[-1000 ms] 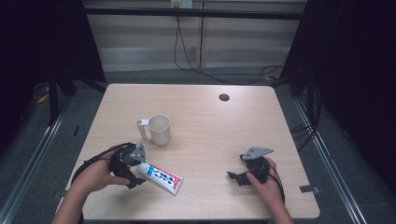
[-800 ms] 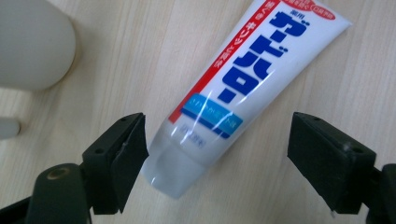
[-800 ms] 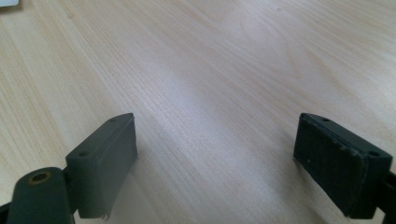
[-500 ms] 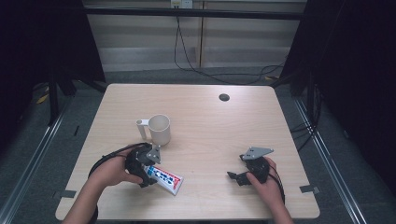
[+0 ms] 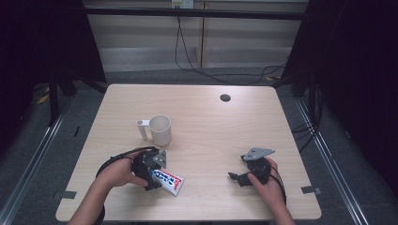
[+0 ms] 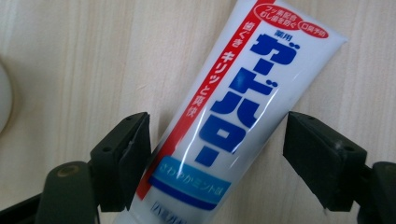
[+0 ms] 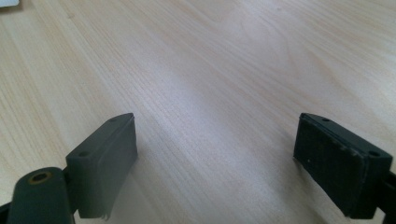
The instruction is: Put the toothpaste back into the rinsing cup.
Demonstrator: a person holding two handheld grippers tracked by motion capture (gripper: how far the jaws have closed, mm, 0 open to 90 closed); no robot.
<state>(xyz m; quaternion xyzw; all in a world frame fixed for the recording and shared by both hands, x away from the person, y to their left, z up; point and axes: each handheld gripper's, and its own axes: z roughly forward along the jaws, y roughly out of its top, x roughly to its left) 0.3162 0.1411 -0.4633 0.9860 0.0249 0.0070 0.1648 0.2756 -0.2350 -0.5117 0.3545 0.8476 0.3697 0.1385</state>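
Note:
A white toothpaste tube [image 5: 168, 179] with blue and red print lies flat on the wooden table near the front left. My left gripper [image 5: 152, 177] points down over its lower end. In the left gripper view the tube [image 6: 243, 93] lies between the two black pads [image 6: 133, 163], which have just been closing and stand close to its sides without squeezing it. My right gripper [image 5: 238, 178] rests open at the front right, held by a hand, with bare wood between its jaws [image 7: 215, 154].
A cream mug [image 5: 159, 130] stands upright just behind the left gripper, handle to the left; its rim shows at the left edge of the left gripper view [image 6: 3, 98]. A dark round hole [image 5: 225, 97] sits at the table's far side.
My left hand has moved right and down, bringing the gripper onto the tube's near end. The tube, the mug and the right gripper have stayed in place.

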